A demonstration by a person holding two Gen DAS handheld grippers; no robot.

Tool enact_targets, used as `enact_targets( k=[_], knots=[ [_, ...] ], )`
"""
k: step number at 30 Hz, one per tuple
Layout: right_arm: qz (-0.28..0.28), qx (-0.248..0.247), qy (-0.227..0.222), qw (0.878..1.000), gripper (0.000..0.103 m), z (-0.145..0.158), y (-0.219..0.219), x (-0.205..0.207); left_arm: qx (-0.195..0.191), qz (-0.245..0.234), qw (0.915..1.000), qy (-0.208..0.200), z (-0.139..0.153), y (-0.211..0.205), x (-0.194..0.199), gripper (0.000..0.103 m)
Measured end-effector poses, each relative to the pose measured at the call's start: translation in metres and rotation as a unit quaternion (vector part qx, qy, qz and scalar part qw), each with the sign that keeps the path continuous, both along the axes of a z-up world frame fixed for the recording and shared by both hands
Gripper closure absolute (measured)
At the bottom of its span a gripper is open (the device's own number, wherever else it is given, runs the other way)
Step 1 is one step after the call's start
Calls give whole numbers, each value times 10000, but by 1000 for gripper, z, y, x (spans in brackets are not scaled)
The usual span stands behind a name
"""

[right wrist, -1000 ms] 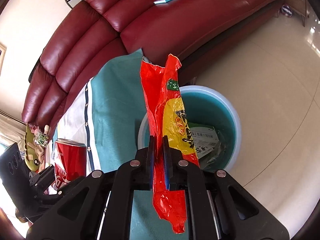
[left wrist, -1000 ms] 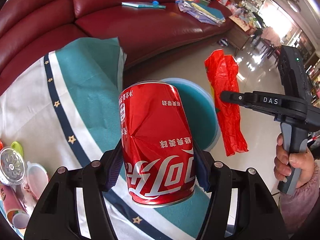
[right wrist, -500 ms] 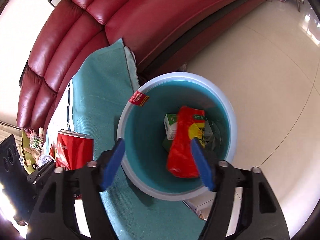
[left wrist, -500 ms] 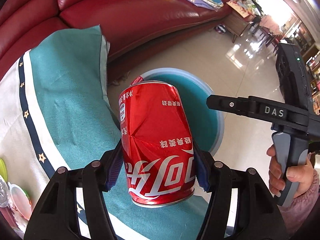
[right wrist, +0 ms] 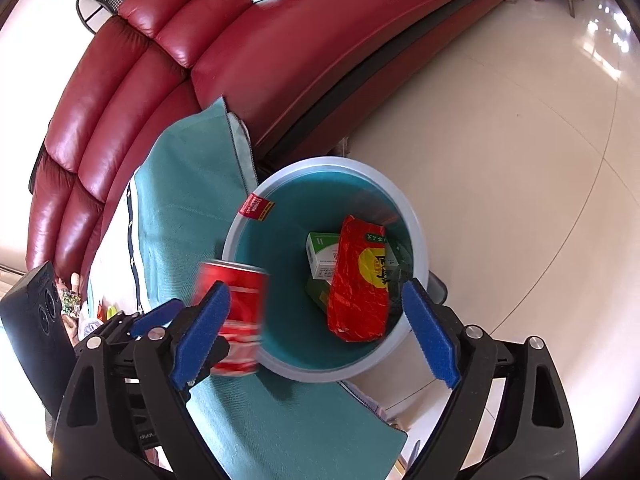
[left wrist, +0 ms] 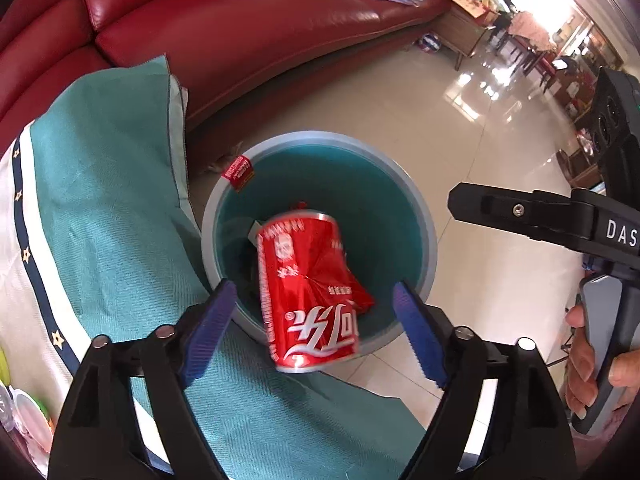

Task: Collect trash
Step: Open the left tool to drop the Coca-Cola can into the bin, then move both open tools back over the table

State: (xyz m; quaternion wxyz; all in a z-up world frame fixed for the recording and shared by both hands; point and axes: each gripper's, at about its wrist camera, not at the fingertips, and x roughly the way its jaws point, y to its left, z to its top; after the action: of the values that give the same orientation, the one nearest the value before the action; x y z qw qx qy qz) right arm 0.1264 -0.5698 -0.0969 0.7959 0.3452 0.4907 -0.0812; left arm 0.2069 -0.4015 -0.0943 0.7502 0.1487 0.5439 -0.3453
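The left gripper point(left wrist: 314, 322) has just been opening; its jaws stand wide, and the dented red cola can point(left wrist: 310, 294) is loose between them, touching neither pad, above the teal bin point(left wrist: 424, 216). The right gripper point(right wrist: 316, 322) has also just been opening and holds nothing; the red snack bag point(right wrist: 360, 280) lies inside the bin.

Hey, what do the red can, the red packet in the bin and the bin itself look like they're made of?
Dented red drink can: likely thin aluminium, glossy print, creased wall, silver rim. Red and yellow snack packet: probably plastic film, shiny and wrinkled. Round teal bin: seemingly moulded plastic, smooth matte wall, pale rim.
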Motion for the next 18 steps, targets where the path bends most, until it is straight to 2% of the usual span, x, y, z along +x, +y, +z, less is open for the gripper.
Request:
enact_targets(
  k=[2, 9, 18],
  knots=[
    [-15, -19, 0, 10000, 19, 2, 0, -2, -10, 45, 10000, -69, 2, 4, -2, 9],
    [34, -23, 78, 10000, 19, 6, 9, -1, -111, 293, 9995, 74, 8, 30, -3, 7],
    [178, -36, 129, 9998, 19, 13, 37, -6, -106, 585, 9982, 121, 15, 74, -18, 7]
  ],
)
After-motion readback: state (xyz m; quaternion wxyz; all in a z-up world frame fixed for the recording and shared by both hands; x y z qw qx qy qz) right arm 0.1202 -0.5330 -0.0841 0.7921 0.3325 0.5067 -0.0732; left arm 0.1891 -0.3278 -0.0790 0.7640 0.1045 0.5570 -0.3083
